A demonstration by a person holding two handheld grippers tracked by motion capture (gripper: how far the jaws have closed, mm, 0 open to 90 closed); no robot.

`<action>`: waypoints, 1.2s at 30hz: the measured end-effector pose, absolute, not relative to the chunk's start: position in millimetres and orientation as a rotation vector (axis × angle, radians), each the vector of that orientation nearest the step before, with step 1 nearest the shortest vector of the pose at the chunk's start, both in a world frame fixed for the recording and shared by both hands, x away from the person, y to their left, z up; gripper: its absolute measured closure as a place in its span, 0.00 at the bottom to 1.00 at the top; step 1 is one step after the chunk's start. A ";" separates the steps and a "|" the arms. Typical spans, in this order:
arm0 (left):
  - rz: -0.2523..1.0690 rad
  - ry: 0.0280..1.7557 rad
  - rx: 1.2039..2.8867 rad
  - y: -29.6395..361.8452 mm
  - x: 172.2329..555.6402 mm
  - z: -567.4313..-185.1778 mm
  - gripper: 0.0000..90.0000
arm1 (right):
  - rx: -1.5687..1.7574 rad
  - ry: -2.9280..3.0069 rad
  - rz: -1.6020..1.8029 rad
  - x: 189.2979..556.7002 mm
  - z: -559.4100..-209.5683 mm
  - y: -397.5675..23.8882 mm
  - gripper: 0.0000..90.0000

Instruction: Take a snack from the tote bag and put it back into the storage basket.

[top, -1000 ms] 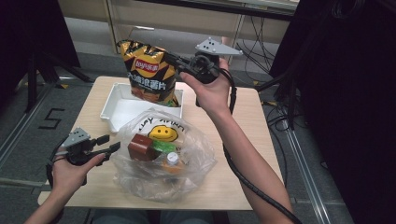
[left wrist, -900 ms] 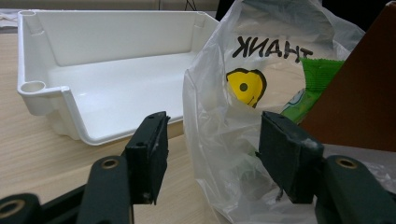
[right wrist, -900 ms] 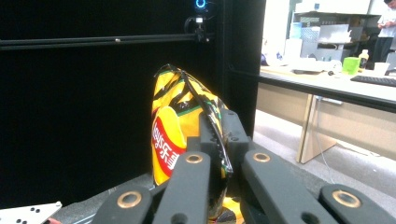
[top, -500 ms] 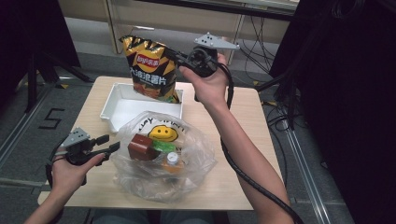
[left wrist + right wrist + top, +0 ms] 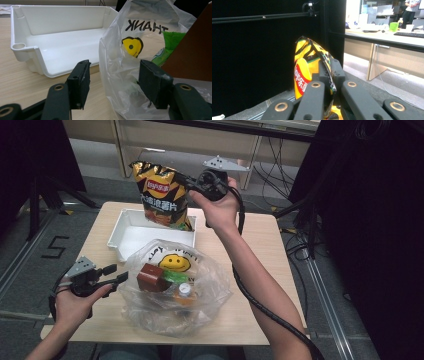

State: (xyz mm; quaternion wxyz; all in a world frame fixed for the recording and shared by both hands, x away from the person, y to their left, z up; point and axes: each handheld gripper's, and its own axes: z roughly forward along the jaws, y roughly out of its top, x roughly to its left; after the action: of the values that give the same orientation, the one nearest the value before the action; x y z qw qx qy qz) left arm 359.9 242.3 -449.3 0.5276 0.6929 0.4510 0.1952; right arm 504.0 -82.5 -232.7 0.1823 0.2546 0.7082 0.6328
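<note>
In the high view the right gripper (image 5: 192, 181) is raised above the far side of the table (image 5: 260, 270) and its jaws are pressed together on the upper edge of a yellow and black chips bag (image 5: 162, 195). The bag hangs down from the jaws over the white tray (image 5: 120, 232), with its lower end near the tray's far right corner. The left gripper (image 5: 112, 274) rests low at the near left of the table, with its jaws apart and pointing to the clear plastic bag (image 5: 200, 310), which contains a brown box (image 5: 150, 277), a green packet (image 5: 176, 276) and a small bottle (image 5: 185, 290). The left gripper view brings this closer: the two jaws of the left gripper (image 5: 113, 80) stand on both sides of a fold of the plastic bag (image 5: 117, 75), but I cannot tell if the pads touch it. Here the tray (image 5: 25, 47) stands just behind the bag, and the print on the bag reads mirrored. The right gripper view adds what the high view cannot show: the chips bag (image 5: 308, 72) is seen edge-on, clamped between the jaws of the right gripper (image 5: 329, 75), with a dark curtain and an office desk behind.
</note>
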 end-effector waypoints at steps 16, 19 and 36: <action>0.462 1.072 1.660 241.8 360.0 -449.5 0.47 | 0.728 2.021 1.762 515.8 -238.8 -70.5 1.00; 0.463 1.074 1.658 241.8 359.8 -449.5 0.47 | 0.729 2.013 1.760 518.2 -240.1 -68.5 1.00; 0.463 1.062 1.663 240.2 359.6 -449.4 0.47 | 0.751 2.035 1.736 532.8 -247.8 -57.0 1.00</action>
State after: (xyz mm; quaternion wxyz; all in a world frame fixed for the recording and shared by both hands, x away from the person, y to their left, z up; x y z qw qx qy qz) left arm 359.6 240.2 -449.4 0.5289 0.6964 0.4448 0.1937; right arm 532.8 -57.0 -247.8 0.1804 0.2660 0.7204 0.6146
